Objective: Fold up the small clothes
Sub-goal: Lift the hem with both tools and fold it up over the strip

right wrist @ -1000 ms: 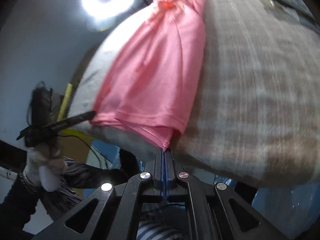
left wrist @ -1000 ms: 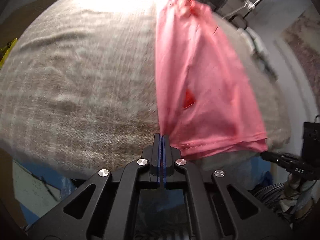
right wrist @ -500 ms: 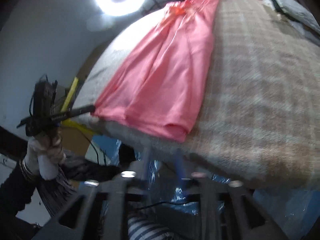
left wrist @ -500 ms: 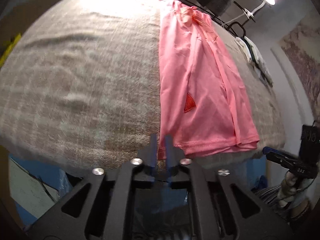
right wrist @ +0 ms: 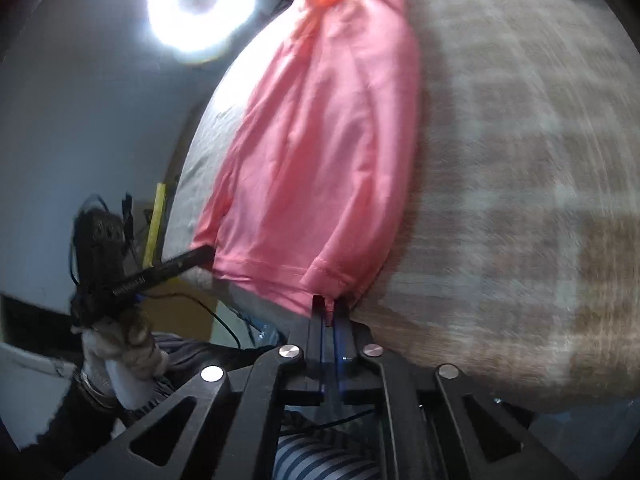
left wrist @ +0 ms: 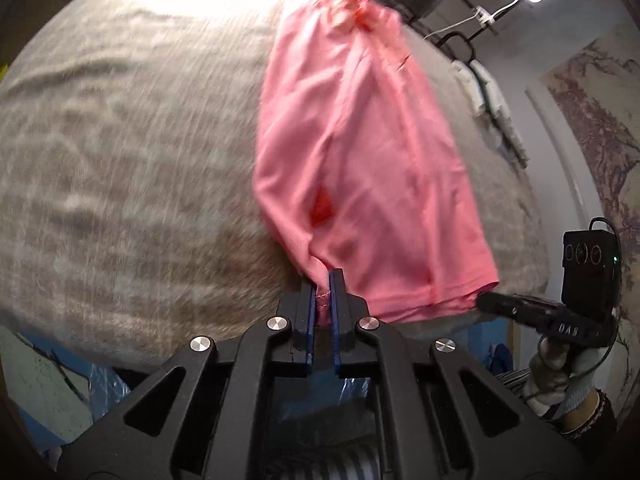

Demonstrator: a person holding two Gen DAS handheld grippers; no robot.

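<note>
Pink shorts (left wrist: pixel 360 168) lie lengthwise on a grey checked blanket (left wrist: pixel 120 160), waistband far, leg hems near the front edge. A small red logo (left wrist: pixel 322 208) sits on the near leg. My left gripper (left wrist: pixel 323 280) is shut on the near left hem corner, with pink cloth bunched between the pads. My right gripper (right wrist: pixel 330 304) is shut on the near right hem corner of the shorts (right wrist: pixel 320 152). Each gripper also shows in the other's view: the right one (left wrist: pixel 486 300) and the left one (right wrist: pixel 206 256), each touching the hem's other corner.
The blanket (right wrist: pixel 520 160) covers the whole table and drops off at the front edge. A bright ring lamp (right wrist: pixel 202 6) stands behind on the left. White items (left wrist: pixel 488 100) lie at the far right edge. Blue plastic (left wrist: pixel 104 380) lies below the table.
Both grippers were shut on the hem corners, opened and let go half a second ago, and are now shut on the hem corners again. The cloth is bunched up near the pads.
</note>
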